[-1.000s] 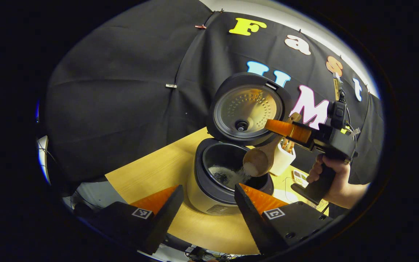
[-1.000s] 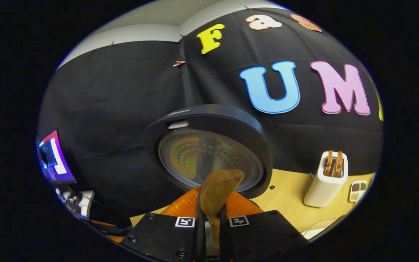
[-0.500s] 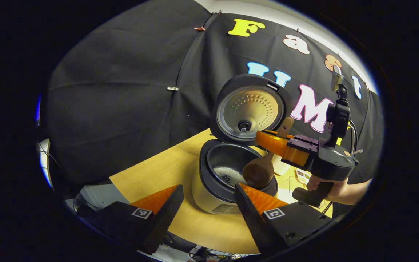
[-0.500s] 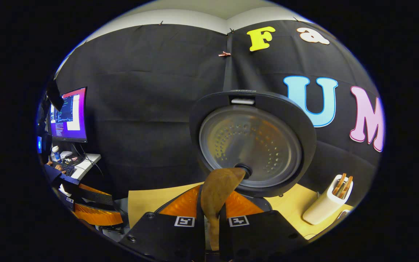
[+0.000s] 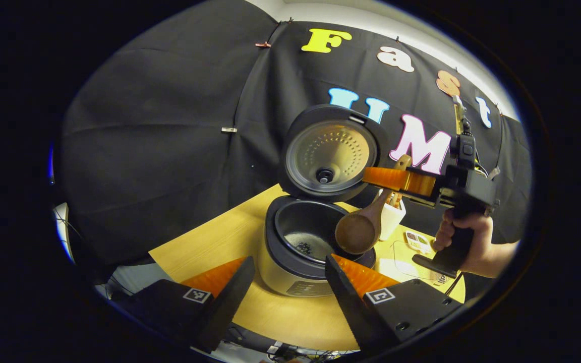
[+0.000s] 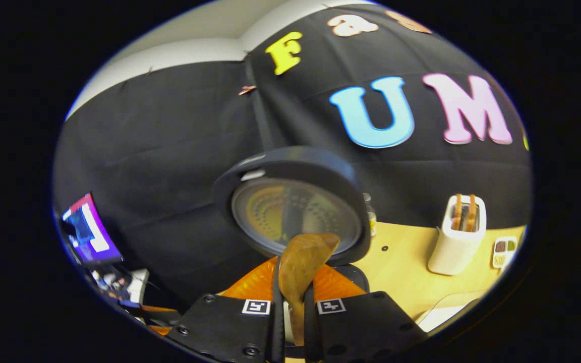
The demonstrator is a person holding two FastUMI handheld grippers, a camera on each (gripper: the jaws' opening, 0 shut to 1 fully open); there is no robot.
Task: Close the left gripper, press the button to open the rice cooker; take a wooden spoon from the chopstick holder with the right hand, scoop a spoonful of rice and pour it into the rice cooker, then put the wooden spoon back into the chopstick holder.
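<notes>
Wooden spoon (image 5: 358,229) over open rice cooker (image 5: 300,247), rice inside.

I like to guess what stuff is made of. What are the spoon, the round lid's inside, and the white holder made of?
The wooden spoon looks like brown wood with a smooth finish, held by the right tongs. The inside of the rice cooker's lid seems to be shiny metal, since it reflects light and has rows of small dots. The chopstick holder is plain matte white, perhaps plastic or ceramic; I cannot tell which.
</notes>
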